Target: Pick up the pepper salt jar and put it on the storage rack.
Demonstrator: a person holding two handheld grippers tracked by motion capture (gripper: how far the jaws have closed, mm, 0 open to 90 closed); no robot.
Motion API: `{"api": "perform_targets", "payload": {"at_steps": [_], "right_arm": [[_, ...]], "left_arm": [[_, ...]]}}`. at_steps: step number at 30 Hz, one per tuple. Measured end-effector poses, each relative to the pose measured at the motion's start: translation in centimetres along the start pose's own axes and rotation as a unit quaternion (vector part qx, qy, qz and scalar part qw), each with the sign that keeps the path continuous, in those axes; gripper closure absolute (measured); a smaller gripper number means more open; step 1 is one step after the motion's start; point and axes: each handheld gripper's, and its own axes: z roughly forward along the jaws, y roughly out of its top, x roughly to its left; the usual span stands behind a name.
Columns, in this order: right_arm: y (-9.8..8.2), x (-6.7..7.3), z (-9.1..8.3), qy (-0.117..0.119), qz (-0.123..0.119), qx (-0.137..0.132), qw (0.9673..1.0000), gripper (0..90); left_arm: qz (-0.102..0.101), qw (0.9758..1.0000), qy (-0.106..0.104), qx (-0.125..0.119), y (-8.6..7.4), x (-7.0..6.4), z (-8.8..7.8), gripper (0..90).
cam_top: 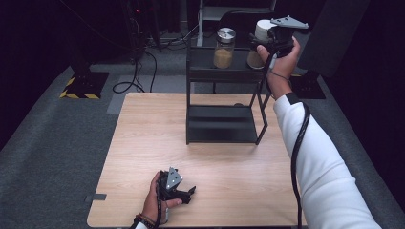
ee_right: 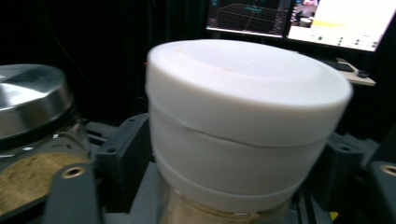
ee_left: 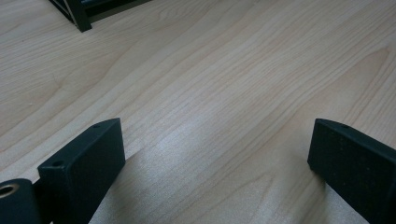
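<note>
Jar (cam_top: 258,44) with the white lid (ee_right: 243,116) stands on the top shelf of the black rack (cam_top: 220,71), at its right end. My right gripper (cam_top: 273,36) is at that lid. In the right gripper view, the lid sits between the two jaws, which flank its sides; whether the pads press on it I cannot tell. No earlier state is described here; the jaws stand partly apart around the lid.

Second jar (cam_top: 224,47), with a metal lid (ee_right: 28,100), stands just beside the first, to its left on the same shelf. Both jars hold a tan granular fill. The two jars are close but I cannot tell if they touch.

Rack stands at the far edge of the table (cam_top: 143,157); its lower shelf (cam_top: 220,126) is bare. A rack leg (ee_left: 77,16) appears at the top of the left gripper view.

My left gripper (cam_top: 184,193) rests low over the near part of the table, well apart from the rack. Its jaws stand wide apart with bare wood between them.

Monitors (ee_right: 299,21) glow behind the rack. Cables (cam_top: 136,71) lie on the floor beyond the table.
</note>
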Motion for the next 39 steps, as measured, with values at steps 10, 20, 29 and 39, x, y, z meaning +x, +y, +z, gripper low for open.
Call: {"api": "perform_targets", "payload": {"at_steps": [10, 20, 29, 39], "right_arm": [[0.8, -0.6, -2.2, 0.009, -0.044, -0.025, 0.9987, 9.7], [-1.3, -2.3, -6.0, 0.024, -0.033, -0.046, 0.9981, 8.2], [-4.1, -3.5, -9.5, 0.046, -0.032, -0.055, 0.9969, 8.0], [-6.8, -4.3, -12.8, 0.058, -0.03, -0.052, 0.9966, 4.6]], "left_arm": [[0.0, 1.0, 0.0, 0.0, 0.0, 0.0, 0.0, 3.8], [-0.001, 1.0, 0.001, 0.0, 0.0, 0.0, 0.0, 3.8], [-0.001, 1.0, 0.001, 0.0, 0.0, 0.0, 0.0, 3.8], [-0.001, 1.0, 0.001, 0.0, 0.0, 0.0, 0.0, 3.8]]}}
